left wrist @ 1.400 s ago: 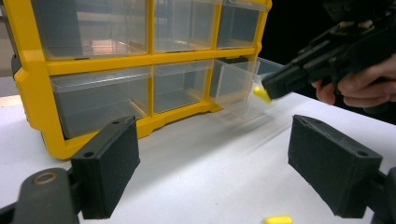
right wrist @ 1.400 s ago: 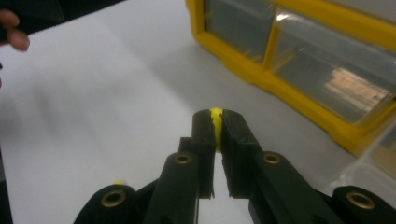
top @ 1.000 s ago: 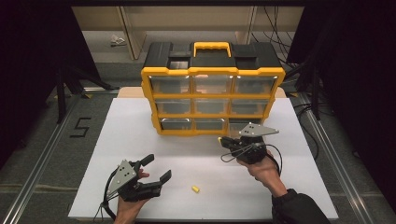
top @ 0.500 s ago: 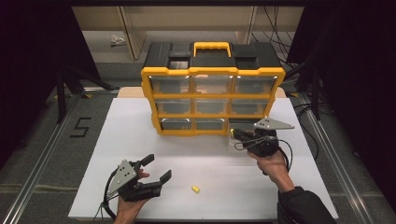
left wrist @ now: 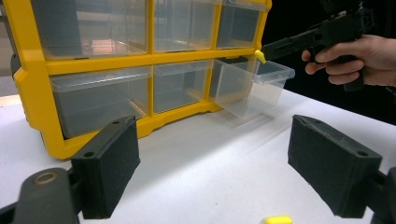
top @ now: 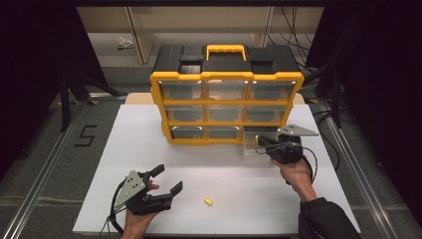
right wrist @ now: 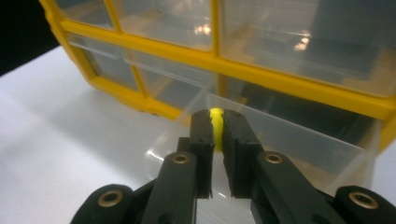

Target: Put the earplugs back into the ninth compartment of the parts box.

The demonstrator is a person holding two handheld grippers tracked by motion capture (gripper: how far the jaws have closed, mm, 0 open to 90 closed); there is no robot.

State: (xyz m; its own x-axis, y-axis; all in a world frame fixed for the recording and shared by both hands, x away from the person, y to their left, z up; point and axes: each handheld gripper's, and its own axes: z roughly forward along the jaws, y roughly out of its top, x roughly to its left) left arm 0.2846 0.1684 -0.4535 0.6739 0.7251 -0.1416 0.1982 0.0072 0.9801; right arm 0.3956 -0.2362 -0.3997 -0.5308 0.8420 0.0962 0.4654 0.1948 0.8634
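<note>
High view: a yellow drawer cabinet [top: 226, 107] stands on the white worktop [top: 149, 149], its lower right drawer [top: 254, 148] pulled out. The right hand-held gripper [top: 260, 141] is poised over that drawer; the left hand-held gripper [top: 166, 180] rests near the front edge, jaws wide apart and empty, with a yellow piece [top: 208, 201] lying just beside it. Left gripper view: the open drawer [left wrist: 252, 86] sits beneath the other gripper's tip. Right gripper view: the jaws are closed on a small yellow item [right wrist: 215, 116] above the clear drawer.
</note>
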